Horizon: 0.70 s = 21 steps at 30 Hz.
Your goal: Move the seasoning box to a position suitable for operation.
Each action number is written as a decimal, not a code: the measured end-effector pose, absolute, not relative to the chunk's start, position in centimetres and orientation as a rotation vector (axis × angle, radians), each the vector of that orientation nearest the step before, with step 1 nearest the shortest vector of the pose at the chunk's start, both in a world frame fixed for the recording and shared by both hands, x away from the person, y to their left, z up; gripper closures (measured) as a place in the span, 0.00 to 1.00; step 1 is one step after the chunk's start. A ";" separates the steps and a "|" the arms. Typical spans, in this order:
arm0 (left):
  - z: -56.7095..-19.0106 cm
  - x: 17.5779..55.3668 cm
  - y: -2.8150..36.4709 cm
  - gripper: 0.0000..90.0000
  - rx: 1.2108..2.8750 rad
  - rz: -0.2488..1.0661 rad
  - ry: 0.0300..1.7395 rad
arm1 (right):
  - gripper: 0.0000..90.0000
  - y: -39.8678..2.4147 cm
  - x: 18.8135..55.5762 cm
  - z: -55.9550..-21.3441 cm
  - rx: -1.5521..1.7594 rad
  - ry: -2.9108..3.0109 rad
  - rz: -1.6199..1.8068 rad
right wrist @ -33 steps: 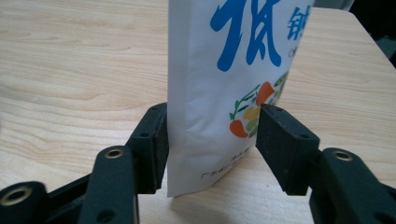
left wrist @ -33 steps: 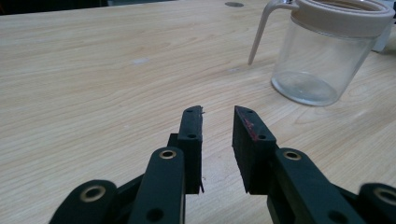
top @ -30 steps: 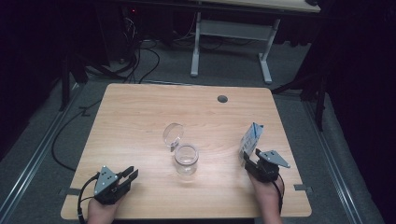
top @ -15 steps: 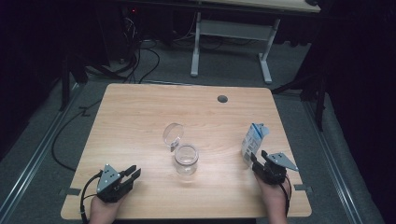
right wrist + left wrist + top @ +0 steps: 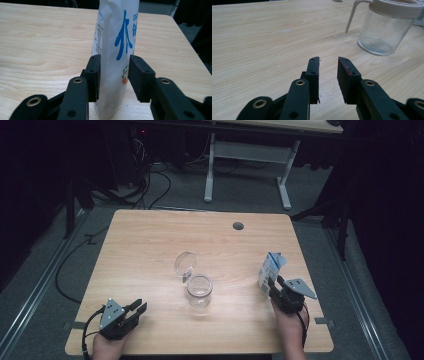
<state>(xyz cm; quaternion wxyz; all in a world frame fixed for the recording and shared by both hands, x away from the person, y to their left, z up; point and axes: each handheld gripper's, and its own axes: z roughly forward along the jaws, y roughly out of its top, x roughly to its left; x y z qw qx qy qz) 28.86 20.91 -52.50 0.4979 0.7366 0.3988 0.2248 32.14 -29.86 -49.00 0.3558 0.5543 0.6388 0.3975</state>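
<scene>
Right gripper (image 5: 270, 285) sits at the table's (image 5: 150, 240) 4 o'clock, my hand (image 5: 289, 325) behind it. Its jaws have just been closing, with the white pouch (image 5: 270, 268) between them. In the right gripper view the pouch (image 5: 116, 40) stands upright, blue print facing me; the left pad lies against its edge and the right pad meets its printed face. I read it as pinching the pouch low down, near its base. The pouch stands on the wood near the table's right edge.

Left gripper (image 5: 136, 309) rests at 7 o'clock, near the front edge. Its jaws stand a little apart with nothing between them, bare wood below them in the left gripper view.

Clear glass jar (image 5: 199, 291) stands just below table centre, between both grippers and well apart from each. Its hinged lid (image 5: 184, 264) is swung open, tilted up toward 11 o'clock. In the left gripper view the jar (image 5: 387, 32) sits at 2 o'clock from the jaws.
</scene>
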 end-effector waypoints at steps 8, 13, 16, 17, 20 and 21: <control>-52.6 28.8 21.0 0.80 1.781 0.546 0.967 | 0.88 -31.6 31.7 -48.5 1.414 1.628 1.063; -52.6 28.8 21.0 0.80 1.780 0.544 0.966 | 0.71 -31.4 32.1 -48.8 1.411 1.674 1.114; -52.6 28.7 21.0 0.79 1.779 0.546 0.965 | 0.67 -30.5 32.3 -48.9 1.382 1.705 1.096; -52.6 28.7 21.1 0.79 1.778 0.547 0.965 | 0.64 -30.3 32.4 -48.9 1.377 1.712 1.094; -52.7 28.6 21.2 0.79 1.776 0.548 0.967 | 0.62 -30.1 32.6 -48.9 1.380 1.719 1.082; -52.7 28.5 21.3 0.79 1.774 0.550 0.969 | 0.62 -30.0 32.8 -48.9 1.379 1.708 1.070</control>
